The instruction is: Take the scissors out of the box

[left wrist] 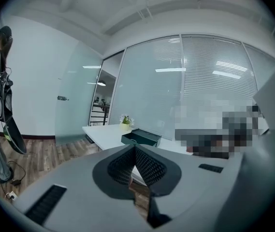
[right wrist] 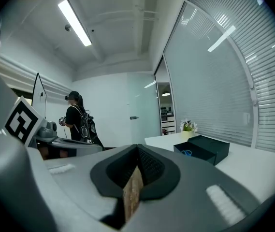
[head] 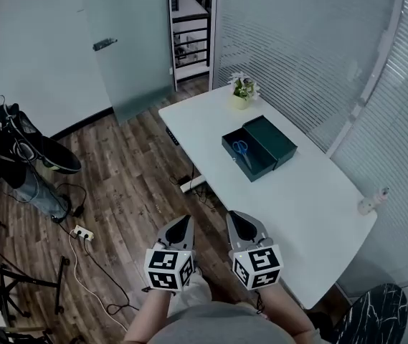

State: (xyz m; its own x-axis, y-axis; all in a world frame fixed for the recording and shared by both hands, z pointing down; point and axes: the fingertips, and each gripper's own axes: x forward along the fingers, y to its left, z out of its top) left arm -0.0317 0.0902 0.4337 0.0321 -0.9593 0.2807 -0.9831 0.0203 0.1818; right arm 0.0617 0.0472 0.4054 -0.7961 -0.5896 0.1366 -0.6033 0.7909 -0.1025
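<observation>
Wood-plank flooring (head: 132,192) lies under your two grippers, both short of the long white table (head: 318,213). Your left gripper (head: 183,221) and right gripper (head: 234,216) each have their jaws pressed together on nothing. Blue-handled scissors (head: 241,147) lie inside the open dark green box (head: 238,160) on the table, well apart from both.

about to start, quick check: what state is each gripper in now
Left grey two-jaw gripper: closed, holding nothing.
Right grey two-jaw gripper: closed, holding nothing.
</observation>
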